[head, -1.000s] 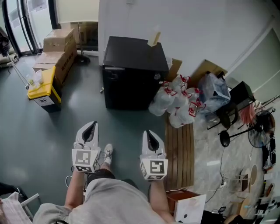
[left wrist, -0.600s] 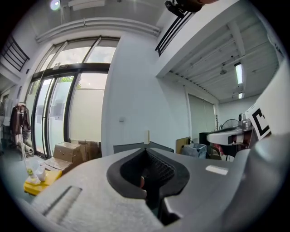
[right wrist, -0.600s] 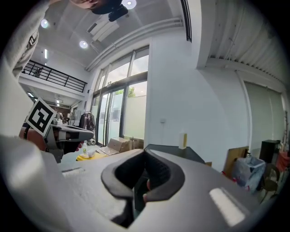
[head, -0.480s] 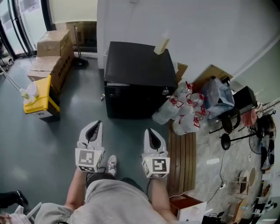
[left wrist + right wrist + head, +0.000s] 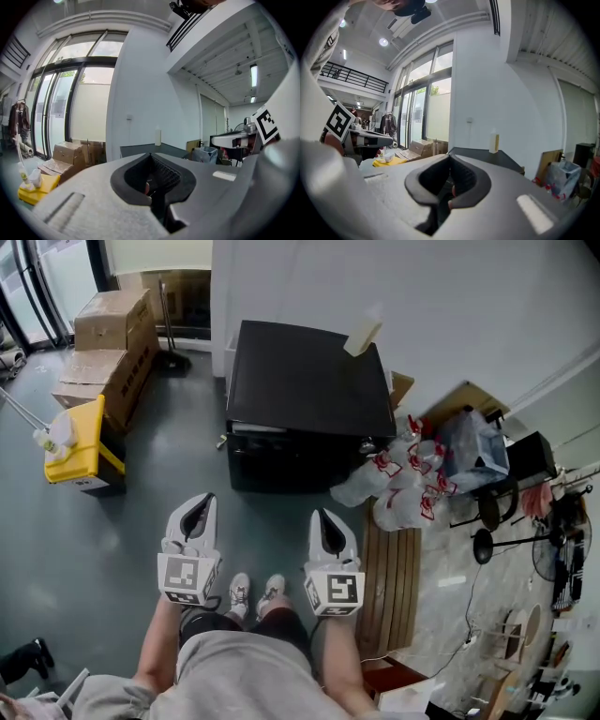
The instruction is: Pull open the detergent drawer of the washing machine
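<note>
Grey-green floor runs up to a white wall, and against that wall stands the black washing machine (image 5: 305, 381), seen steeply from above. A pale strip (image 5: 255, 427) at the top left of its front face looks like the detergent drawer; whether it sits flush or stands out I cannot tell from this angle. A small cream bottle (image 5: 363, 337) stands upright at the back of the machine's top.

Both grippers are held side by side over the floor, pointing at the machine's front and well apart from it. The left gripper (image 5: 194, 515) has its jaws pressed together with nothing between them, and so does the right gripper (image 5: 326, 526). The person's shoes (image 5: 253, 592) show between them.

Knotted plastic bags (image 5: 394, 484) lie just right of the machine, above a slatted wooden board (image 5: 389, 577). Cardboard boxes (image 5: 108, 343) and a yellow bin (image 5: 80, 442) stand to the left.
</note>
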A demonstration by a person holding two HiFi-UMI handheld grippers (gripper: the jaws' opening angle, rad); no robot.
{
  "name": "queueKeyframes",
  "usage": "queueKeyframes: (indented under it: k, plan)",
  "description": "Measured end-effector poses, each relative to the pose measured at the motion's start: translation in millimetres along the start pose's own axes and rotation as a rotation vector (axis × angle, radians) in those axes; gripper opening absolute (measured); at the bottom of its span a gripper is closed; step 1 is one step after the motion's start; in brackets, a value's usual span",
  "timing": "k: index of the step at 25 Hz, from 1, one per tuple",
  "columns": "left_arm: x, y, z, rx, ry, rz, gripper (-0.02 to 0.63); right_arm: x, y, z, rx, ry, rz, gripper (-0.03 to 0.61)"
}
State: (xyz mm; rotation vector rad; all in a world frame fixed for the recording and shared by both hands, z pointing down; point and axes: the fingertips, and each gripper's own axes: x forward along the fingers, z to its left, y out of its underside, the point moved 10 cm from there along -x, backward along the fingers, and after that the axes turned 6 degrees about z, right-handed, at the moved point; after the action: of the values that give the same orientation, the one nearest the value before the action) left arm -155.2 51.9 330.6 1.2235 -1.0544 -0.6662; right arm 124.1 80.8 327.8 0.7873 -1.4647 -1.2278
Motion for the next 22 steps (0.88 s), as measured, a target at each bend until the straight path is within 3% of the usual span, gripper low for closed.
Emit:
queueKeyframes:
  k: [13,22]
  plan:
    - [102.3,20.4,27.8,-0.036,-0.040,0.073,0.009,121.3,20.6,-40.7,0.028,-0.109,0.070,0.005]
    - [167.1,57.9,56.6,-0.069,-0.077,0.151,0.011,199.8,63.2,-52.1,0.055,-0.172,0.137,0.005]
